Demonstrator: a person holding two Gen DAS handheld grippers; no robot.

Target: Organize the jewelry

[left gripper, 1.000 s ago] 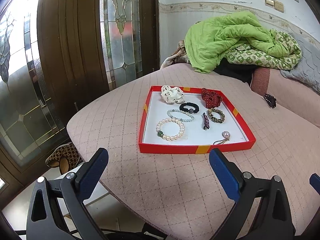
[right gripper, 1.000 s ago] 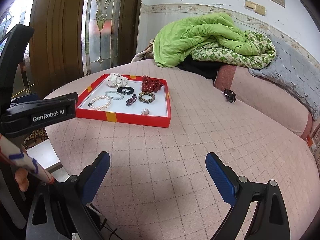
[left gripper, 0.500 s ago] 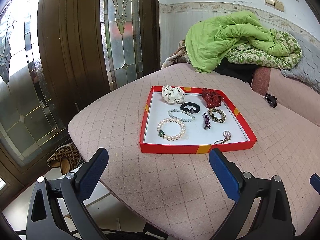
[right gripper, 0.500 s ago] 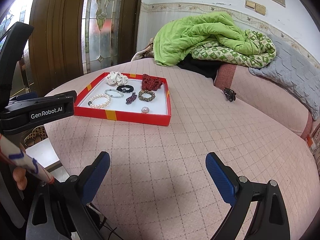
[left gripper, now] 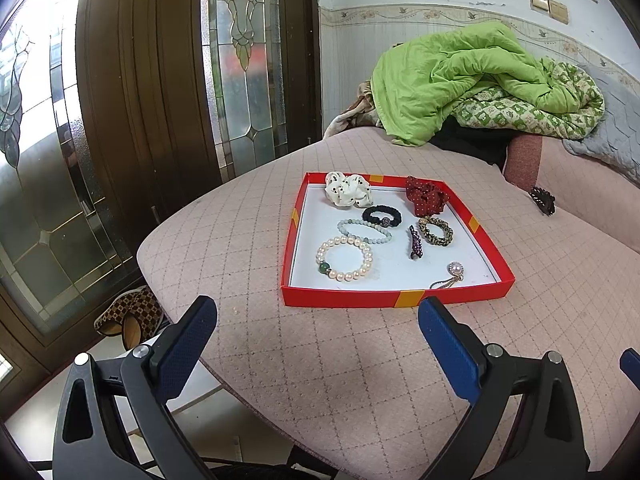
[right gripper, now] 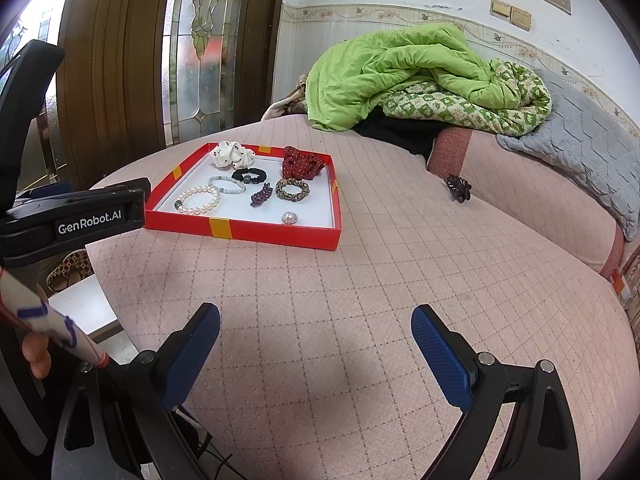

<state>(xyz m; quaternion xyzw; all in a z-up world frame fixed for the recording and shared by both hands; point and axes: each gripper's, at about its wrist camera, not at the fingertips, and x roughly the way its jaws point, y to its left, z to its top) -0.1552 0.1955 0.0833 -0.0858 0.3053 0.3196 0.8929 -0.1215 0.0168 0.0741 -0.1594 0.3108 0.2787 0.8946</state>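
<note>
A red tray (left gripper: 344, 298) (right gripper: 240, 230) with a white floor lies on the pink quilted bed. In it are a pearl bracelet (left gripper: 345, 258) (right gripper: 199, 200), a pale bead bracelet (left gripper: 365, 230), a black hair tie (left gripper: 382, 215), a white scrunchie (left gripper: 348, 194), a red scrunchie (left gripper: 426, 196), a leopard tie (left gripper: 436, 231), a purple clip (left gripper: 415, 241) and a pearl brooch (left gripper: 455, 269) (right gripper: 289, 217). A dark claw clip (left gripper: 542, 199) (right gripper: 458, 187) lies on the bed outside the tray. My left gripper (left gripper: 316, 336) is open, short of the tray. My right gripper (right gripper: 316, 338) is open over bare bedding.
A green quilt (left gripper: 472, 80) and a grey blanket (right gripper: 576, 148) are piled at the back of the bed. A wooden door with stained glass (left gripper: 240, 60) stands on the left. Slippers (left gripper: 128, 316) lie on the floor by the bed's edge.
Both views have shifted only slightly; the tray sits a touch nearer in the right wrist view. Both grippers stay open and empty.
</note>
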